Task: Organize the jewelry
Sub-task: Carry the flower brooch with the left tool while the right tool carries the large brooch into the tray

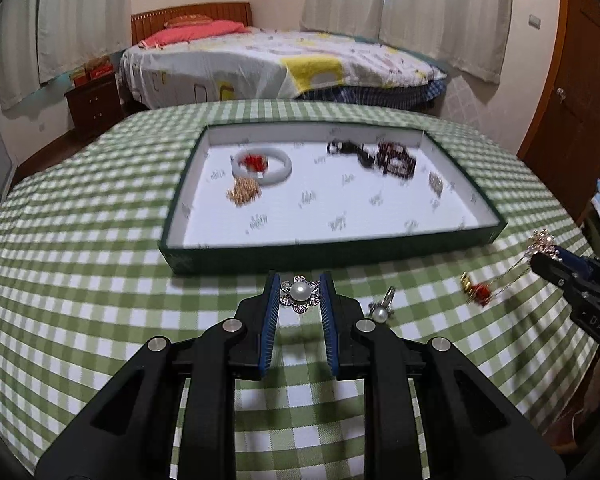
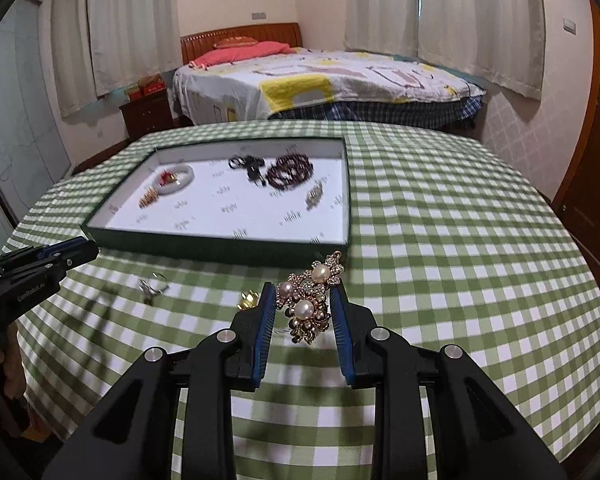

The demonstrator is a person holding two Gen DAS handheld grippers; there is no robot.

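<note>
My left gripper (image 1: 300, 294) is shut on a silver flower brooch with a pearl (image 1: 300, 293), held just above the checked cloth in front of the green tray (image 1: 328, 254). My right gripper (image 2: 305, 304) is shut on a gold pearl hairpin (image 2: 310, 302); from it hang thin chains with a red and gold charm (image 1: 478, 290). The tray also shows in the right wrist view (image 2: 220, 242). It holds a white jade bangle (image 1: 262, 166), a gold chain piece (image 1: 244, 192), dark bead bracelets (image 1: 394, 158) and a small silver piece (image 1: 436, 182).
A pearl ring (image 1: 382, 306) lies on the cloth (image 1: 100, 280) right of my left gripper. A bed (image 1: 284, 64) stands behind the round table, a nightstand (image 1: 94, 102) at the left, a wooden door (image 1: 572, 100) at the right.
</note>
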